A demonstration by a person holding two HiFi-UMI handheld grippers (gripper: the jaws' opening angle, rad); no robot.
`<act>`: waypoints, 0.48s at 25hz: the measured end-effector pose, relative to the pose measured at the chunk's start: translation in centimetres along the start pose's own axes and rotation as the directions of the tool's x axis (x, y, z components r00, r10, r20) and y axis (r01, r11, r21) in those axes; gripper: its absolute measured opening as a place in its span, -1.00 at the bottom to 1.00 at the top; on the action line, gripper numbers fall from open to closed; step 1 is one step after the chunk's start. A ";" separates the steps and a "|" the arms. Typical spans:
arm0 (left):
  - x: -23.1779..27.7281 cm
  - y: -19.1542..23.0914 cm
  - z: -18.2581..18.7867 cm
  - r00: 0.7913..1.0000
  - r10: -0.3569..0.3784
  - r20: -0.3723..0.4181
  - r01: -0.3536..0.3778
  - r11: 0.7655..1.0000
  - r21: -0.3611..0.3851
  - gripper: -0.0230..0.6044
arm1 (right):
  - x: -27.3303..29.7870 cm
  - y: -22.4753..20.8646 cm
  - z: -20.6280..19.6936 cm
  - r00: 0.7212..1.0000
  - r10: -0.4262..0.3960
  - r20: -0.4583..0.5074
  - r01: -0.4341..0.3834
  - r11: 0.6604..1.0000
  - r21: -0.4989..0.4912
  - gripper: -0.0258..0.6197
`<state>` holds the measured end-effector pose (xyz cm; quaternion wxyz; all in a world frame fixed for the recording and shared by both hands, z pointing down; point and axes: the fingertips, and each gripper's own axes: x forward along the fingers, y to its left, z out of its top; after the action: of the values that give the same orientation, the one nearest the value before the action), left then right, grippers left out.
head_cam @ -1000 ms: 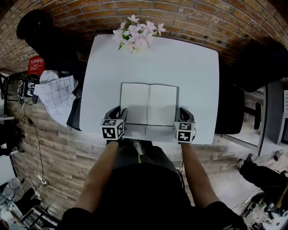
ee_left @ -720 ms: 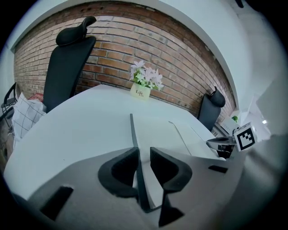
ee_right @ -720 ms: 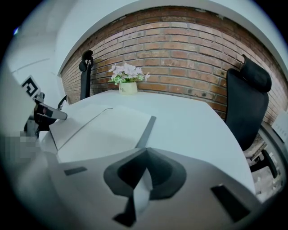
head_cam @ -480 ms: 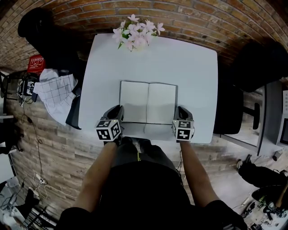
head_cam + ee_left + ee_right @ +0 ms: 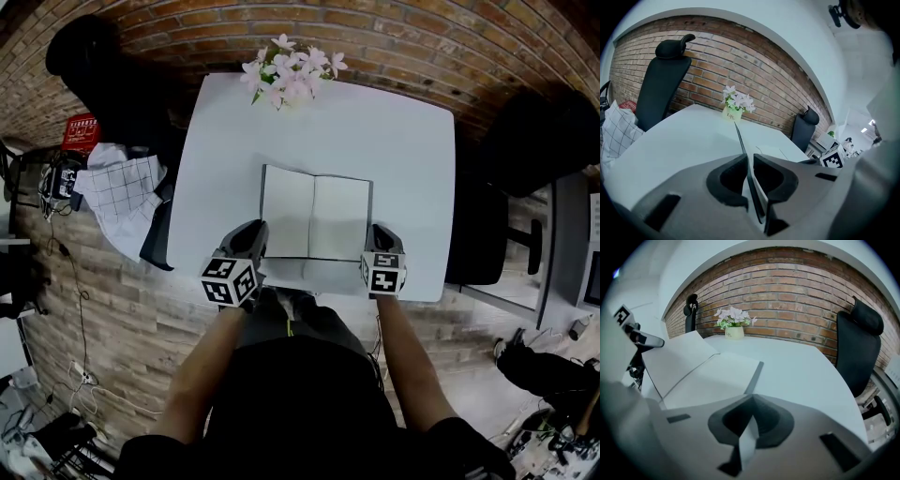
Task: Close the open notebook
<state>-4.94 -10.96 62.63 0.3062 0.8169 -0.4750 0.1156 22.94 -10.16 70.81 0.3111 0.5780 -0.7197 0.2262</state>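
The open notebook [image 5: 314, 217] lies on the white table [image 5: 403, 131] in the head view, blank pages up. My left gripper [image 5: 255, 232] is at its near left corner. Its jaws have just been closing, and they are shut on the left cover [image 5: 739, 138], which runs edge-on between them [image 5: 747, 157]. That half is raised and tilts up off the table [image 5: 677, 357]. My right gripper [image 5: 382, 232] is at the near right corner, jaws shut [image 5: 751, 397]. The dark right cover edge [image 5: 756, 375] runs into its tips, and a pale strip shows between the jaws.
A small pot of pink flowers [image 5: 291, 70] stands at the table's far edge. Black office chairs stand at the far left [image 5: 103, 75] and to the right [image 5: 534, 141]. A checked cloth [image 5: 117, 192] lies off the table's left side. A brick wall is behind.
My left gripper has risen and shifted slightly right with the left cover, so the notebook's left half now tilts up. The right gripper has stayed in place.
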 end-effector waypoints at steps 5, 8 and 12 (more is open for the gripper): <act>-0.1 -2.9 1.5 0.998 -0.033 0.044 0.029 0.994 0.101 -0.76 | -0.1 0.1 0.0 1.000 0.009 -0.002 -0.009 1.000 0.002 -0.88; 0.0 -5.1 2.5 0.995 -0.073 0.072 0.062 0.987 0.150 -0.76 | -0.1 0.3 0.0 1.000 0.016 0.002 -0.016 1.000 0.001 -0.88; 0.6 -7.6 3.1 0.989 -0.123 0.082 0.104 0.972 0.210 -0.74 | -0.1 0.4 -0.1 1.000 0.023 0.007 -0.023 1.000 0.000 -0.88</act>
<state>1.50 -10.48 57.49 0.2038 0.8744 -0.4269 0.1076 22.63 -9.97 70.81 0.3058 0.5704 -0.7276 0.2276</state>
